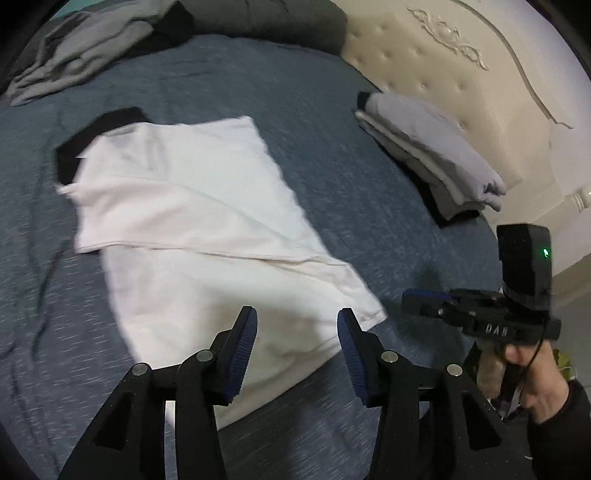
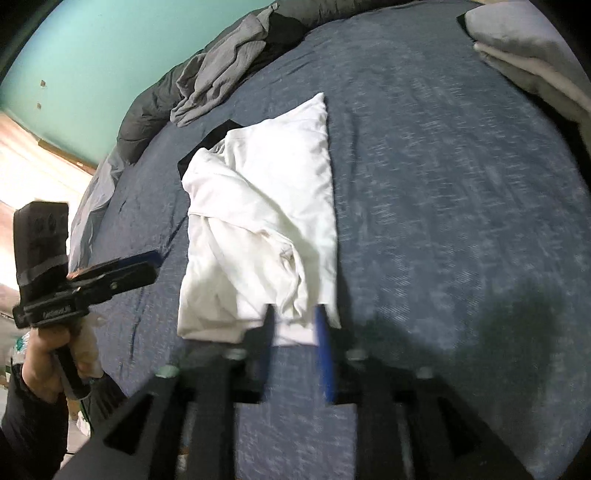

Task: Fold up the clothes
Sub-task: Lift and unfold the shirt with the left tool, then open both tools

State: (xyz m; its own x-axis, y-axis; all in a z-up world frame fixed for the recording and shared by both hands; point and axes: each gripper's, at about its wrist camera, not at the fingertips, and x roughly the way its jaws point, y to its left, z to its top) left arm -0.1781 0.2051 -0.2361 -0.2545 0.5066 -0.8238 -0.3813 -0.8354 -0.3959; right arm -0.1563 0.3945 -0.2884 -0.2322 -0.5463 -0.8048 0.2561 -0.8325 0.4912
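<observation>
A white garment (image 1: 192, 206) with a black trim (image 1: 99, 129) at its far end lies partly folded on the blue-grey bed sheet (image 1: 325, 122). My left gripper (image 1: 297, 319) hovers open over the garment's near end, with nothing between its fingers. My right gripper (image 1: 410, 301), held by a hand, is just right of the garment's near corner and apart from it. In the right wrist view the right gripper (image 2: 295, 319) stands partly open over the near edge of the white garment (image 2: 266, 206), blurred by motion. The left gripper (image 2: 149, 264) is at the left.
A stack of folded clothes (image 1: 428, 147) sits by the cream tufted headboard (image 1: 461, 66); the same stack (image 2: 528, 51) is at the top right of the right wrist view. A crumpled grey garment pile (image 1: 74, 51) and a dark duvet (image 1: 266, 18) lie at the far side.
</observation>
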